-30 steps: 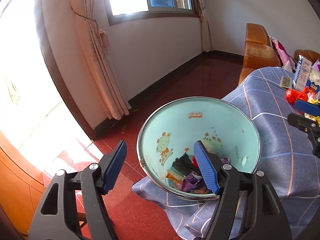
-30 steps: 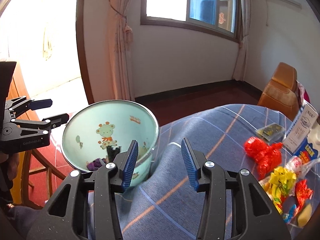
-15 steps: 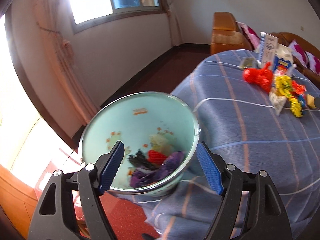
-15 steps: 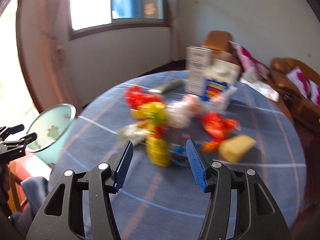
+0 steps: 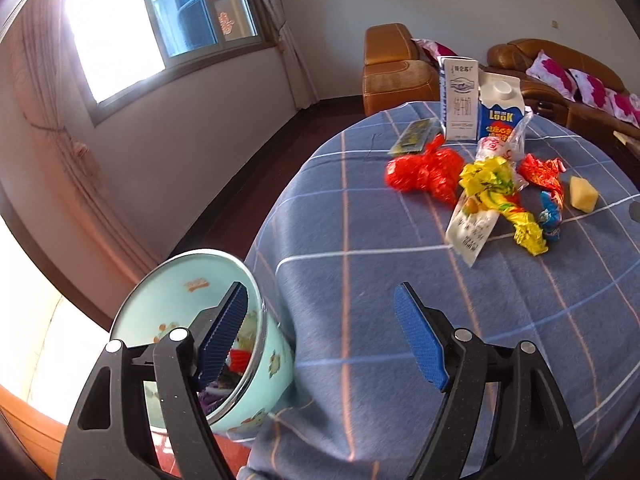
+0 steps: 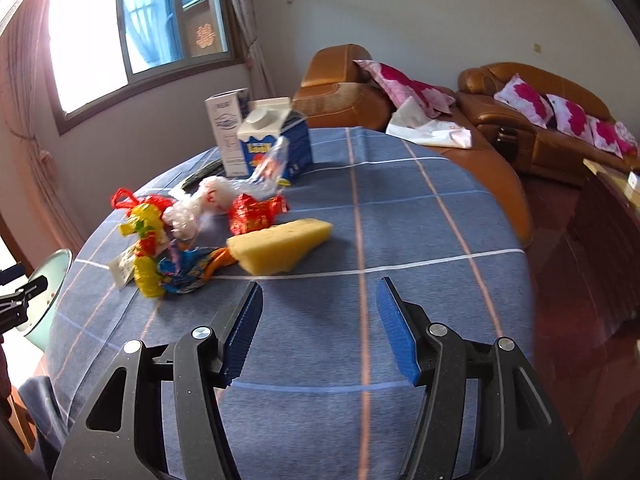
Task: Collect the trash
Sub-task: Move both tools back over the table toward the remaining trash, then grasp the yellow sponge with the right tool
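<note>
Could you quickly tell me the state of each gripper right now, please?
Left gripper: open, holding nothing.
Right gripper: open, jaws just opening, nothing between them.

A second ago both views looked at the light-blue bin (image 5: 188, 320) at the counter (image 5: 360, 280) edge. Now both have swung toward the middle of the counter, where the trash lies. The left tongs (image 5: 320, 336) were over the bin mouth; now only their left pad is in front of it and the bin sits low at the left. The right tongs (image 6: 318, 328) have just been opening wider, with nothing between the pads. They now face the yellow sponge (image 6: 280, 246) and the blue wrapper (image 6: 186, 270); the bin shows only at the far left edge.
</note>
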`<state>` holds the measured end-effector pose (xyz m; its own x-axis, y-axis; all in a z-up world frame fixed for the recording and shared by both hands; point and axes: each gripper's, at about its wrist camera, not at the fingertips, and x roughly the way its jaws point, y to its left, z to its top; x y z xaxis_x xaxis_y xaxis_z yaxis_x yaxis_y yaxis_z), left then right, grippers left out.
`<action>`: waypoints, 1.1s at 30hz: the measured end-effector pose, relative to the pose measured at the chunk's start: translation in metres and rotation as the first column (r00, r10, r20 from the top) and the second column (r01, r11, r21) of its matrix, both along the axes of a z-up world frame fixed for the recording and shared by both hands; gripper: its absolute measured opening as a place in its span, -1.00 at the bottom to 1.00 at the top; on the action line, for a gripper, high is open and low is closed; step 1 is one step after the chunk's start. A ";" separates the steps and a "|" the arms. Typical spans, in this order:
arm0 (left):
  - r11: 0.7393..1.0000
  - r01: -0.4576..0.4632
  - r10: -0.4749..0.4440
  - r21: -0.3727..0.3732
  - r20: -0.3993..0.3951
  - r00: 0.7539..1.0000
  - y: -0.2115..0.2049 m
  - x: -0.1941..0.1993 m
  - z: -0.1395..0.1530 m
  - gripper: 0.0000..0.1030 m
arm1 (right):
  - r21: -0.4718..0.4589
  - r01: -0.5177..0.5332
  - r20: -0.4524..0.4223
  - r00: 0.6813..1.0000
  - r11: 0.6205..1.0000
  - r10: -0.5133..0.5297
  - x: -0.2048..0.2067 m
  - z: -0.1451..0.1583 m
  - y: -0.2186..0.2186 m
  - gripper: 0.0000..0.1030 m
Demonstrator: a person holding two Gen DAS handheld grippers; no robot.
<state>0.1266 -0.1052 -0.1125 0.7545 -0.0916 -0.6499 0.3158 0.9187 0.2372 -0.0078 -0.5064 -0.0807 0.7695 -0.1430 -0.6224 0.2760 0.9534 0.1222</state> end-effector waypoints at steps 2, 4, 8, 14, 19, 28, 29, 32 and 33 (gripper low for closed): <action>1.000 0.005 -0.005 0.002 -0.004 1.000 -0.009 0.005 -0.002 0.45 | 0.011 0.006 0.005 1.000 1.000 -0.006 0.005 0.002 -0.006 0.14; 1.000 0.008 -0.008 0.007 -0.002 1.000 -0.014 0.006 -0.004 0.45 | 0.006 0.003 0.002 1.000 1.000 -0.003 0.019 0.007 -0.007 0.14; 1.000 -0.006 0.006 0.016 -0.009 1.000 -0.010 0.010 -0.010 0.46 | -0.007 -0.007 -0.013 1.000 1.000 0.007 0.049 0.013 -0.006 0.13; 0.999 -0.043 0.043 0.001 -0.019 0.999 0.011 0.015 -0.012 0.47 | -0.046 -0.022 -0.101 0.995 0.999 0.017 0.098 0.007 -0.016 -0.03; 0.998 -0.054 0.054 -0.017 -0.028 0.998 0.021 0.016 -0.016 0.52 | 0.015 -0.071 -0.185 0.980 0.997 0.073 0.102 -0.015 -0.019 -0.06; 0.998 -0.053 0.052 -0.030 -0.036 0.998 0.028 0.016 -0.019 0.53 | 0.055 -0.127 -0.199 0.971 0.990 0.135 0.062 -0.006 -0.002 -0.20; 0.998 -0.059 0.058 -0.031 -0.035 0.998 0.031 0.016 -0.019 0.54 | 0.048 -0.132 -0.203 0.969 0.990 0.140 0.056 -0.005 0.000 -0.20; 0.997 -0.074 0.073 -0.033 -0.039 0.997 0.036 0.019 -0.019 0.54 | 0.024 -0.131 -0.167 0.977 0.991 0.133 0.039 0.004 0.002 -0.20; 0.996 -0.078 0.077 -0.034 -0.042 0.996 0.036 0.019 -0.020 0.54 | 0.008 -0.117 -0.142 0.983 0.993 0.117 0.035 0.010 0.002 -0.19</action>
<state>0.1460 -0.0689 -0.1325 0.7336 -0.0575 -0.6771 0.2519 0.9484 0.1925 0.0277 -0.5046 -0.0705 0.6845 -0.0577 -0.7268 0.1773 0.9801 0.0891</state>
